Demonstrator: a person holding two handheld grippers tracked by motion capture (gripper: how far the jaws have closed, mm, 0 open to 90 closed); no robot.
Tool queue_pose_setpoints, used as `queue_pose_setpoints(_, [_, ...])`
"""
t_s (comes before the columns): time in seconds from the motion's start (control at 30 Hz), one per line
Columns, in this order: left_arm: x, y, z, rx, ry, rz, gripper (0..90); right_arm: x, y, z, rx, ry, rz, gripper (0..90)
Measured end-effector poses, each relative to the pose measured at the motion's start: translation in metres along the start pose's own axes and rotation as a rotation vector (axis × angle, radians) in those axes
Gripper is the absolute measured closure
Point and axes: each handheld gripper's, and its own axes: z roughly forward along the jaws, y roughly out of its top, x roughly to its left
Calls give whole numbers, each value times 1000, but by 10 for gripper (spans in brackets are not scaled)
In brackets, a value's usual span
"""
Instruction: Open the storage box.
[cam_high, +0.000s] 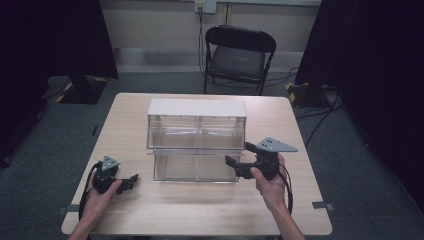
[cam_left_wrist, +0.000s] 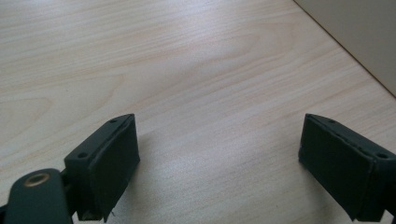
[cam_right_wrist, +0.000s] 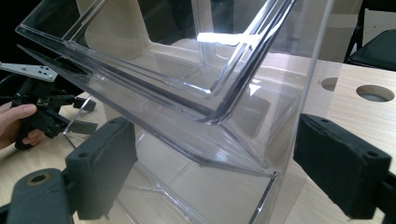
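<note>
A clear acrylic two-tier bin (cam_high: 197, 140) with a white top (cam_high: 196, 107) stands in the middle of the wooden table (cam_high: 165, 210). My right gripper (cam_high: 237, 153) is open at the bin's front right corner. In the right gripper view its jaws (cam_right_wrist: 215, 163) straddle the clear side wall and the slanted front edges of the bin (cam_right_wrist: 187, 93), apart from both. My left gripper (cam_high: 134, 181) rests low on the table left of the bin, open. In the left gripper view only bare wood (cam_left_wrist: 210, 70) lies between its jaws (cam_left_wrist: 219, 158).
A black folding chair (cam_high: 239, 55) stands beyond the table's far edge. Dark curtains hang at both sides. Two round holes (cam_right_wrist: 373, 92) are cut in the tabletop past the bin. The left hand and its gripper (cam_right_wrist: 42, 107) appear beyond the bin.
</note>
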Motion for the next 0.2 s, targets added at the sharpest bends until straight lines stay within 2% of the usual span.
queue_pose_setpoints(0.13, [0,0,0,0,0,0,116,1,0,0,0,-3,-7,127])
queue_pose_setpoints(0.2, [0,0,0,0,0,0,116,1,-2,0,5,11,-24,129])
